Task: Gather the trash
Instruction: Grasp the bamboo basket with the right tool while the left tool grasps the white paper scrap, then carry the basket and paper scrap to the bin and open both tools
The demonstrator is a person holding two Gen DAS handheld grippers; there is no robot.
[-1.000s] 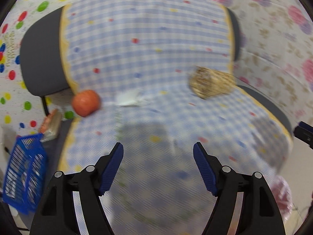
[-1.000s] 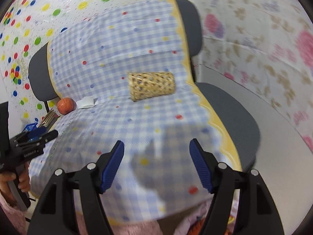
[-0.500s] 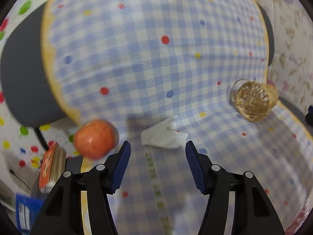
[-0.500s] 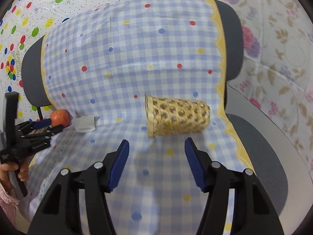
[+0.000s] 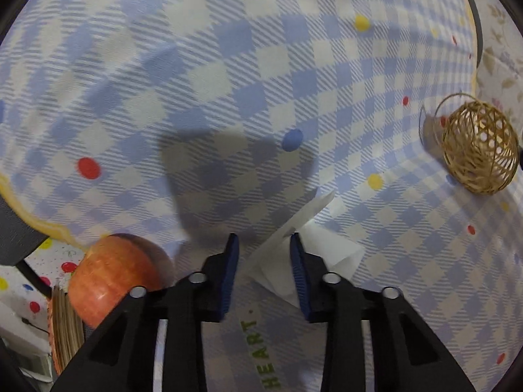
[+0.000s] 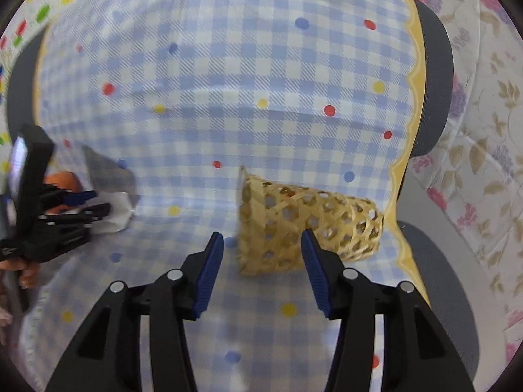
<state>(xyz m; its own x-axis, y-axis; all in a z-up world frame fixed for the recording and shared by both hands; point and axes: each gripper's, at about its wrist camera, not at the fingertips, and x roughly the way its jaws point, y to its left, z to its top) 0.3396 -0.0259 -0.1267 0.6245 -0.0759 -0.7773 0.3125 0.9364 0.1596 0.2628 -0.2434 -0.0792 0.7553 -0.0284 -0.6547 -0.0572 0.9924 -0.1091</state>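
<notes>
A crumpled white paper scrap (image 5: pixel 304 245) lies on the blue checked cloth over a chair seat. My left gripper (image 5: pixel 264 261) is open with its blue pads on either side of the scrap's near corner, not closed on it. A woven bamboo basket (image 6: pixel 304 225) lies on its side, mouth to the left; it also shows in the left wrist view (image 5: pixel 480 150). My right gripper (image 6: pixel 261 261) is open, with the basket's mouth end between its fingertips. The left gripper (image 6: pixel 85 202) and the scrap (image 6: pixel 117 212) show at the left of the right wrist view.
A red-orange apple (image 5: pixel 111 277) sits just left of the left gripper at the cloth's edge. A stack of books (image 5: pixel 65 330) lies below it. The grey chair back (image 6: pixel 434 91) and seat edge (image 6: pixel 434 268) stand to the right. Patterned wall covering surrounds the chair.
Both grippers moved forward and narrowed. The left one came down around the paper scrap. The right one closed in on the basket's mouth end.
</notes>
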